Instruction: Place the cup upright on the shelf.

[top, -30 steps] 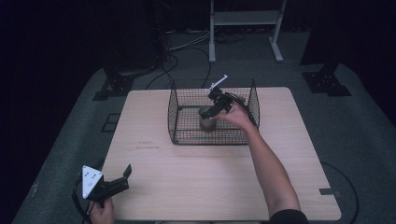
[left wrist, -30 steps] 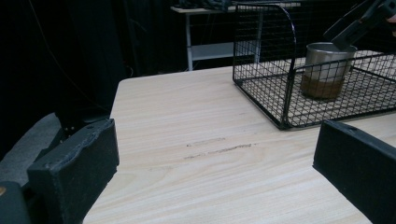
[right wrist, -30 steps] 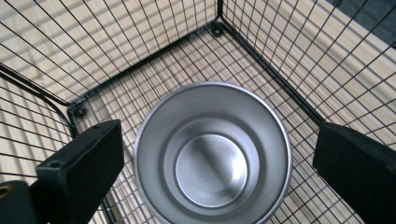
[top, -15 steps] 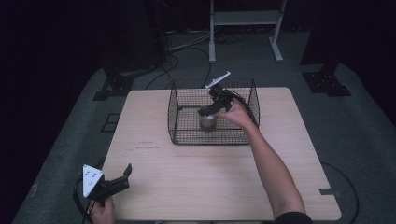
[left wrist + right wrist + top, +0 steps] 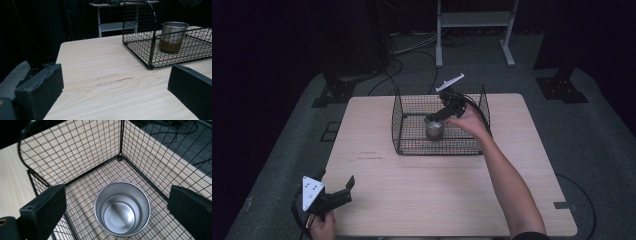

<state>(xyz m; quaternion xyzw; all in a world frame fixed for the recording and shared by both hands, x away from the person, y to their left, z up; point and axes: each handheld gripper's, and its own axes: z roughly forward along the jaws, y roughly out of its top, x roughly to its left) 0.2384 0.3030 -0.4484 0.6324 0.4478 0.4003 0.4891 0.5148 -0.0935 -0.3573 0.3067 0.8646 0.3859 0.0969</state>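
A steel cup (image 5: pixel 434 127) (image 5: pixel 122 208) (image 5: pixel 173 36) stands upright and empty on the floor of a black wire basket (image 5: pixel 404 117) (image 5: pixel 82 157) (image 5: pixel 140 37) at the far middle of the table. My right gripper (image 5: pixel 439 115) (image 5: pixel 117 210) hovers just above the cup, open, its jaws spread wider than the rim and clear of it. My left gripper (image 5: pixel 343 192) (image 5: pixel 115 92) rests open near the table's front left corner, nothing between its jaws, pointing toward the basket.
The light wooden table (image 5: pixel 437 195) has a faint dark scuff (image 5: pixel 113 80) between the left gripper and the basket. Cables and a white stand (image 5: pixel 472 20) lie on the floor behind the table.
The right gripper has let go of the cup and risen a little above it. The cup now stands free in the basket. The left gripper has not moved.
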